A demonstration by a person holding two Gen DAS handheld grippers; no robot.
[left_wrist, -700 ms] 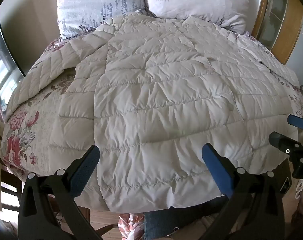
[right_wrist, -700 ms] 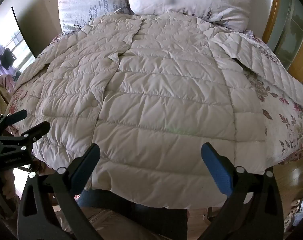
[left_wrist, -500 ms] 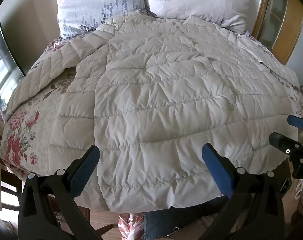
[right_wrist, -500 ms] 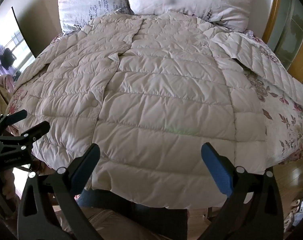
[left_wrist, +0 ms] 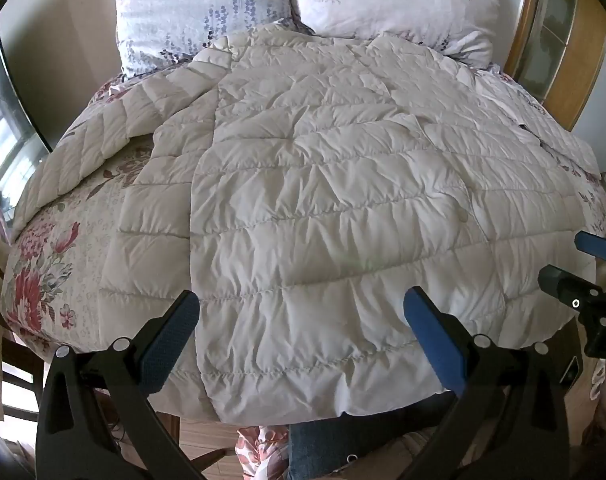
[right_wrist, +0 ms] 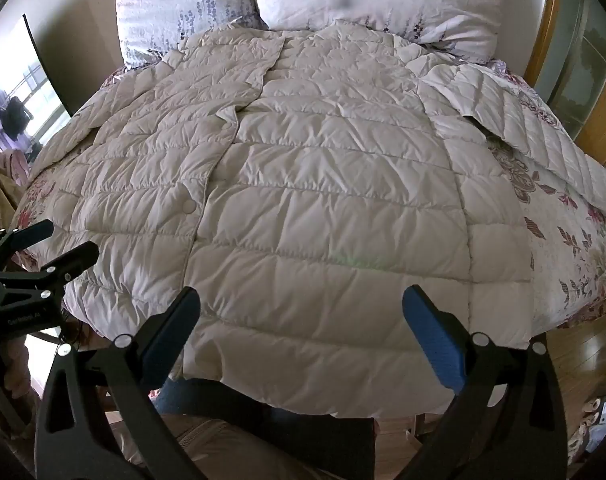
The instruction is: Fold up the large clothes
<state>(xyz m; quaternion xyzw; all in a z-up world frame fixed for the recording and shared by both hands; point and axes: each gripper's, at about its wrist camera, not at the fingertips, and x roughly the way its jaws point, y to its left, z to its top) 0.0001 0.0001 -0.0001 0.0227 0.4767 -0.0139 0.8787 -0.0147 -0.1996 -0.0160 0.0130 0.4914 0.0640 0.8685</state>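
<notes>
A large cream quilted down coat (left_wrist: 323, 208) lies spread flat, front up, on a floral bed, its hem hanging over the near edge; it also shows in the right wrist view (right_wrist: 323, 200). Its sleeves stretch out to the left (left_wrist: 103, 140) and right (right_wrist: 515, 120). My left gripper (left_wrist: 299, 320) is open and empty, held above the hem. My right gripper (right_wrist: 299, 320) is open and empty above the hem too. Each gripper shows at the edge of the other's view: the right one (left_wrist: 579, 268) and the left one (right_wrist: 43, 248).
Two floral pillows (left_wrist: 207, 12) (left_wrist: 399, 4) stand at the head of the bed. The floral bedspread (left_wrist: 43, 272) shows beside the coat. A wooden door frame (left_wrist: 575, 40) is at the far right. A window (right_wrist: 19, 112) is at the left. Wooden floor lies below the bed edge.
</notes>
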